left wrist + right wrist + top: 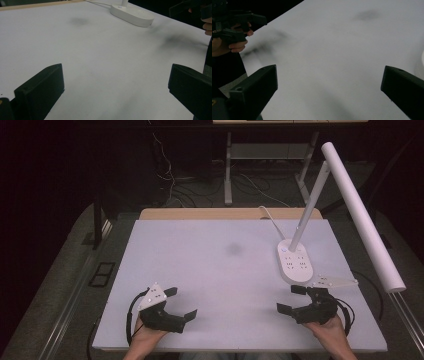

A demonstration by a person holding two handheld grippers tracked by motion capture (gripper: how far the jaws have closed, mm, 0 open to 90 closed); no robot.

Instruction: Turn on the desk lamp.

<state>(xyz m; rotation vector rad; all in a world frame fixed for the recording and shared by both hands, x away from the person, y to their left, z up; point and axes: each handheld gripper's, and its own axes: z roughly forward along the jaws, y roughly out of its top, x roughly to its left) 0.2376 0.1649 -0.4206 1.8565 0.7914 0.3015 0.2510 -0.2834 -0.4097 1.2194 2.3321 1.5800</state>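
High view: white table [220, 270], dark room

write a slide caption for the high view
Both grippers, left and right, open and empty over a white table beside a desk lamp.

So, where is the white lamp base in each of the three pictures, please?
High view: the lamp base sits right of centre on the table, beyond the right gripper.
Left gripper view: top centre, toward the right.
Right gripper view: a white sliver at the right edge is perhaps it; I cannot tell.
Shared landmark: the dark smudge on the table.
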